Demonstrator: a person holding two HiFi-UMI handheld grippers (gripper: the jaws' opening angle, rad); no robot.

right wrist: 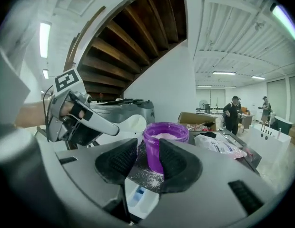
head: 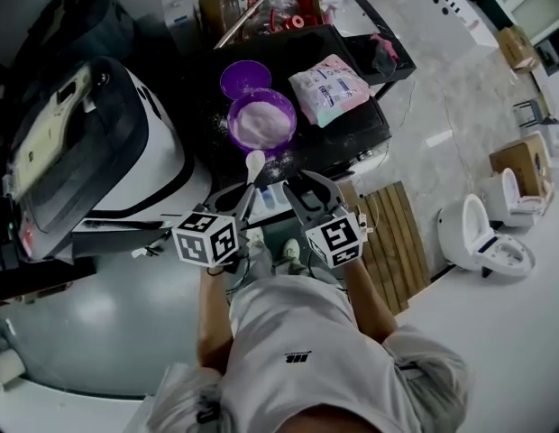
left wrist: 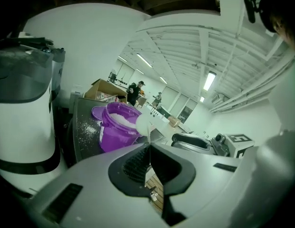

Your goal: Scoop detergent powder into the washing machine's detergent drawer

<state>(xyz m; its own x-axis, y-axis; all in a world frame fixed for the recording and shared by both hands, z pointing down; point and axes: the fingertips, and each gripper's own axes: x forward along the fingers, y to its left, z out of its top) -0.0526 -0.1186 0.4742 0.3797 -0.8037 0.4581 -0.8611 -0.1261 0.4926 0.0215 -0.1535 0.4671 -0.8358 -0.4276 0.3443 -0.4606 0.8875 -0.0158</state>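
A purple tub (head: 261, 121) full of white powder stands on the black table (head: 352, 138), its lid (head: 244, 78) lying behind it. My left gripper (head: 246, 202) is shut on the handle of a white scoop (head: 254, 162), whose bowl hovers at the tub's near side. The left gripper view shows the scoop (left wrist: 143, 122) held edge-on, with the tub (left wrist: 116, 127) beyond it. My right gripper (head: 302, 193) is open and empty beside the left. Its view looks between the jaws of the right gripper (right wrist: 148, 158) at the tub (right wrist: 165, 141). The white and blue detergent drawer (right wrist: 138, 198) lies below.
The washing machine (head: 108, 142) stands at the left. A pink powder bag (head: 332, 88) lies right of the tub, and spilled powder dusts the table. A cardboard box (head: 261, 3) sits behind. A wooden pallet (head: 392, 242) and a toilet (head: 482, 233) are at the right.
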